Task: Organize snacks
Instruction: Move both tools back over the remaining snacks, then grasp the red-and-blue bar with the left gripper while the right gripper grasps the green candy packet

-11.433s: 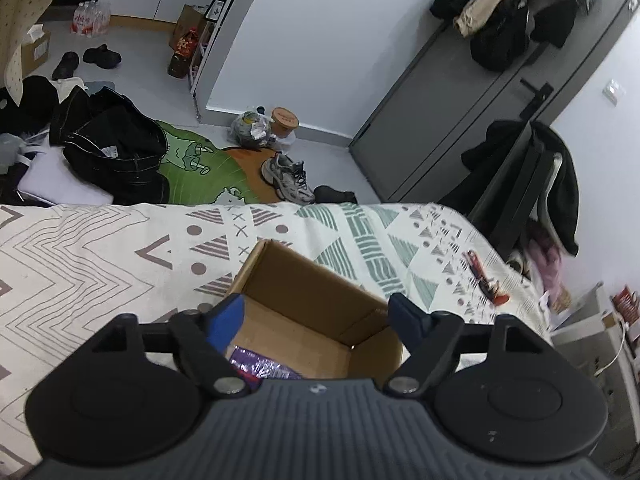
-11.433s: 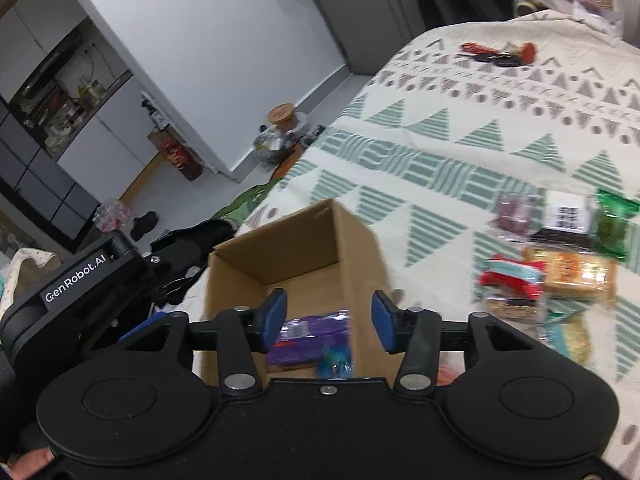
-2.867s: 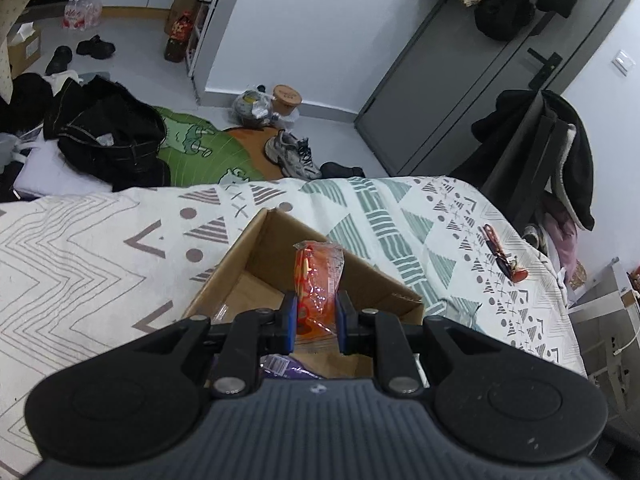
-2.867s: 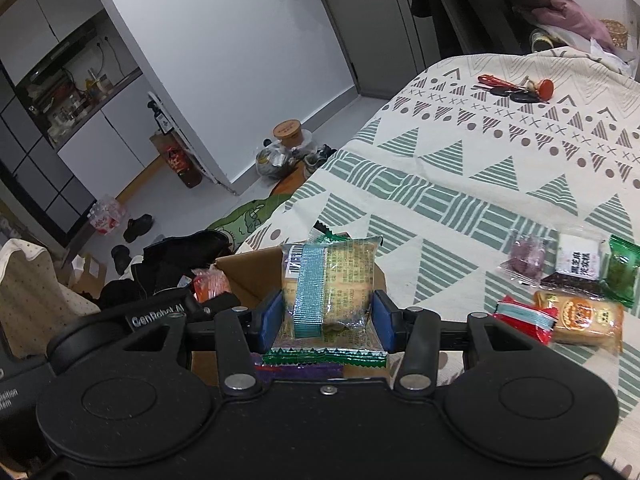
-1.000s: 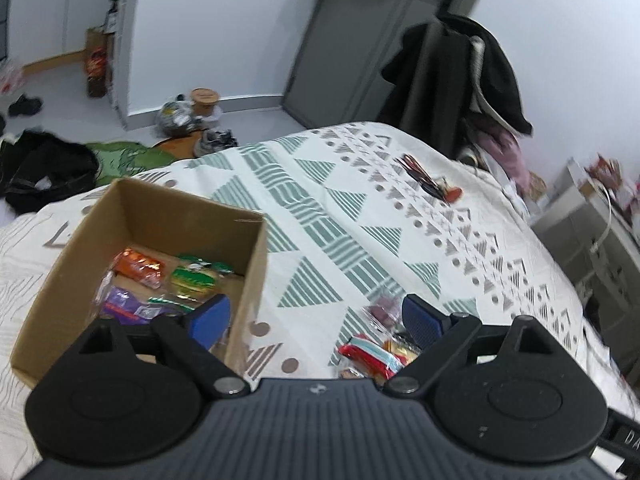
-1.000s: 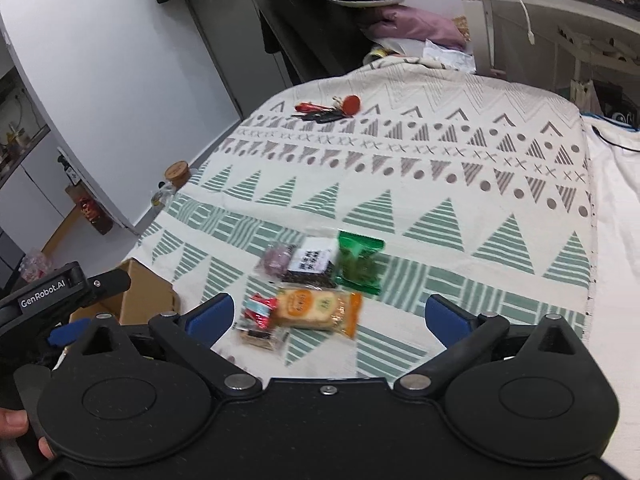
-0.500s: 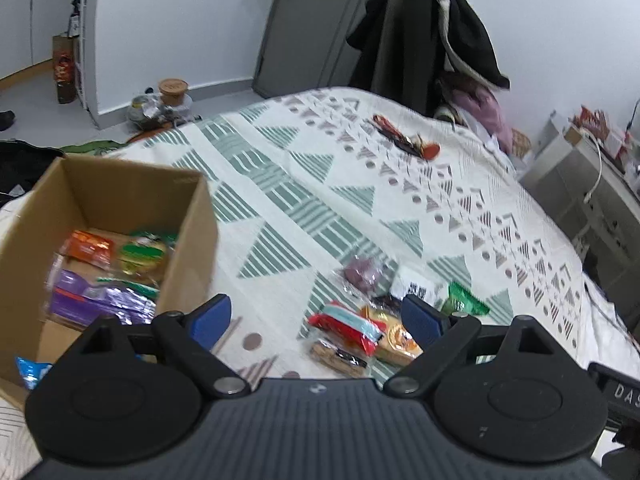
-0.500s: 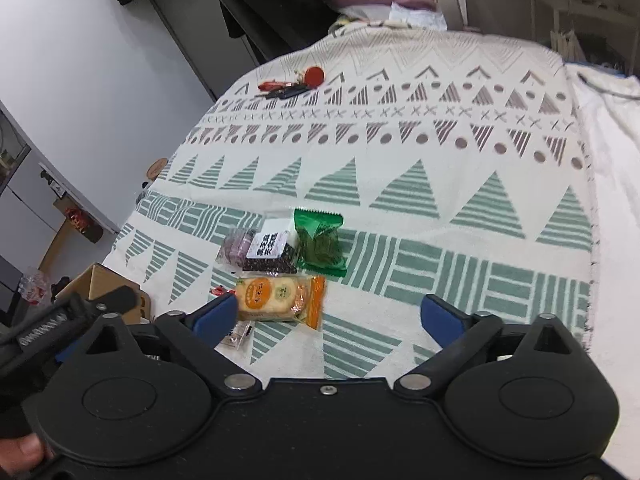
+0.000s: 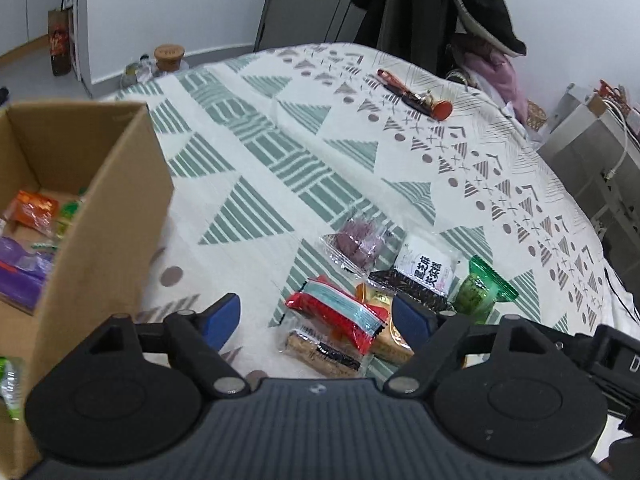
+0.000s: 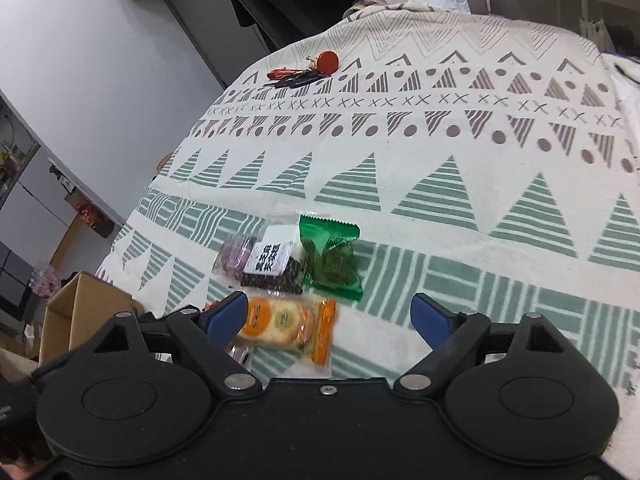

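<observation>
With several packets already inside the brown cardboard box (image 9: 100, 216) at the patterned bedspread's (image 10: 440, 152) left edge, six wrapped snacks (image 9: 360, 300) remain mid-bed beneath the empty, spread-open left gripper (image 9: 318, 316) and right gripper (image 10: 332, 316).

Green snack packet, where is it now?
The green snack packet lies on the bedspread, at the pile's right end, touching the black-and-white packet, ahead of the open right gripper.

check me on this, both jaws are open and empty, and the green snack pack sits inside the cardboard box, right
Not quite. The green snack pack lies on the patterned bedspread beside the other loose snacks, outside the cardboard box, as the right wrist view shows. Both sets of jaws are open and empty.
</observation>
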Tool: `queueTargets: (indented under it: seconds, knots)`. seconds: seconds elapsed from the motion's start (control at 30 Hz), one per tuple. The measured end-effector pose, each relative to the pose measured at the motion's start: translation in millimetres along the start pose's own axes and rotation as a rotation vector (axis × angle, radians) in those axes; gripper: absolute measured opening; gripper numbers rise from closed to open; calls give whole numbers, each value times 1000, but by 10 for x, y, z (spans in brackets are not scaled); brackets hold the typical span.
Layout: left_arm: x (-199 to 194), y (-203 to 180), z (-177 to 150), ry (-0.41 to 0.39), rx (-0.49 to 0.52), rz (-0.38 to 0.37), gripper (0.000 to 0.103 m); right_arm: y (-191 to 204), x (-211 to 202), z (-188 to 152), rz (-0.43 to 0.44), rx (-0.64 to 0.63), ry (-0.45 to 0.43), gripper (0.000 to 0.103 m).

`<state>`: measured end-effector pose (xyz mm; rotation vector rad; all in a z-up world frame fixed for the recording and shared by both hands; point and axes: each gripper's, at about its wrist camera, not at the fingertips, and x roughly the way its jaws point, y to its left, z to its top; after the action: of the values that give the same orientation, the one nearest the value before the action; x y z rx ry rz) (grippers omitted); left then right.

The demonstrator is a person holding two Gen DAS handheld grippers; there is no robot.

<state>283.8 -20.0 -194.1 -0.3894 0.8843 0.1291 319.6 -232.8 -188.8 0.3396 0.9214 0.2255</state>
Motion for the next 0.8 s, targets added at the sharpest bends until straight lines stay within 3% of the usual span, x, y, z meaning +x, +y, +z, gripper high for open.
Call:
queueTargets:
  seconds: [0.27, 0.33, 0.7, 0.8]
  knots:
    - [361, -59, 29, 99, -48, 5, 63, -123, 283, 52, 5, 12, 10, 86]
    - [392, -70, 66, 104, -71, -2, 53, -137, 339, 61, 8, 10, 5, 84]
    - [569, -137, 193, 102, -110, 59, 54, -84, 548, 118, 22, -37, -17, 84]
    - [581, -147, 170, 81, -89, 82, 43, -58, 589, 135, 12, -54, -31, 72]
